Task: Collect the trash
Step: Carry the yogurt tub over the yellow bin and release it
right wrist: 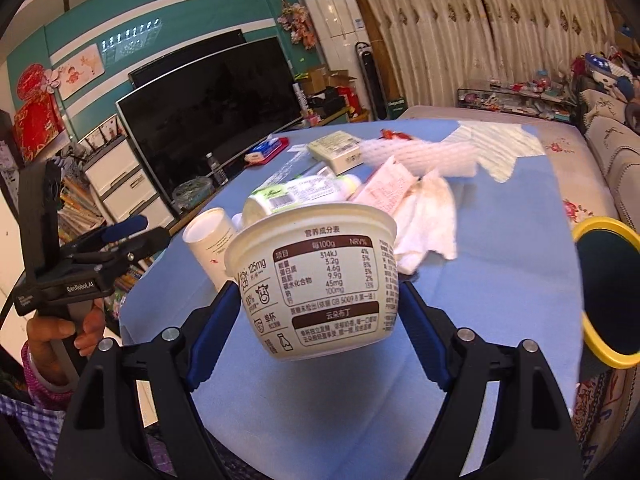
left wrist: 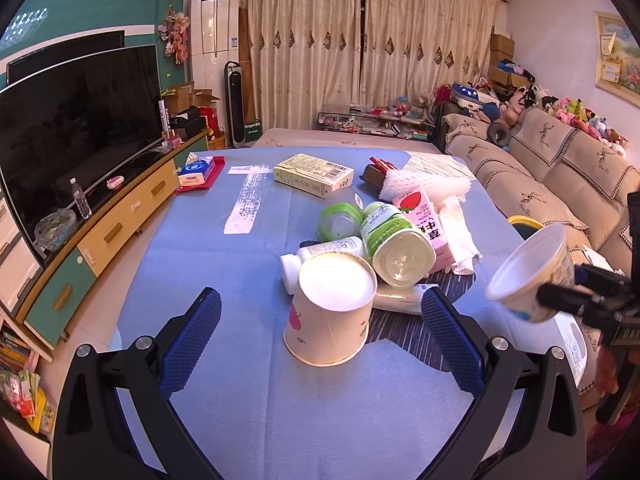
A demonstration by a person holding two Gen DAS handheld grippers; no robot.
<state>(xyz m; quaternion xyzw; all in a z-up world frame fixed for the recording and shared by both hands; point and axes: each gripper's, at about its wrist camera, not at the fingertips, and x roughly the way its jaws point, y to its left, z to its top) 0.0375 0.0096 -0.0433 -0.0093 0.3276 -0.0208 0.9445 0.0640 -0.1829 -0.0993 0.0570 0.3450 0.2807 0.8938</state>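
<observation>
My right gripper (right wrist: 316,300) is shut on a white pudding cup (right wrist: 316,280) and holds it above the blue table; the cup also shows in the left wrist view (left wrist: 532,272). My left gripper (left wrist: 320,304) is open, its fingers on either side of an upturned paper cup (left wrist: 332,312) that stands on the table. Behind that cup lies a pile of trash: a green-labelled bottle (left wrist: 394,244), a small white bottle (left wrist: 320,252), a pink carton (left wrist: 424,220), a crumpled tissue (left wrist: 460,236) and white foam netting (left wrist: 424,184).
A bin with a yellow rim (right wrist: 608,292) stands off the table's right side, by the sofa (left wrist: 560,168). A yellow-green box (left wrist: 312,174) and a tissue pack (left wrist: 198,170) lie at the table's far end. A TV (left wrist: 72,128) stands on the left.
</observation>
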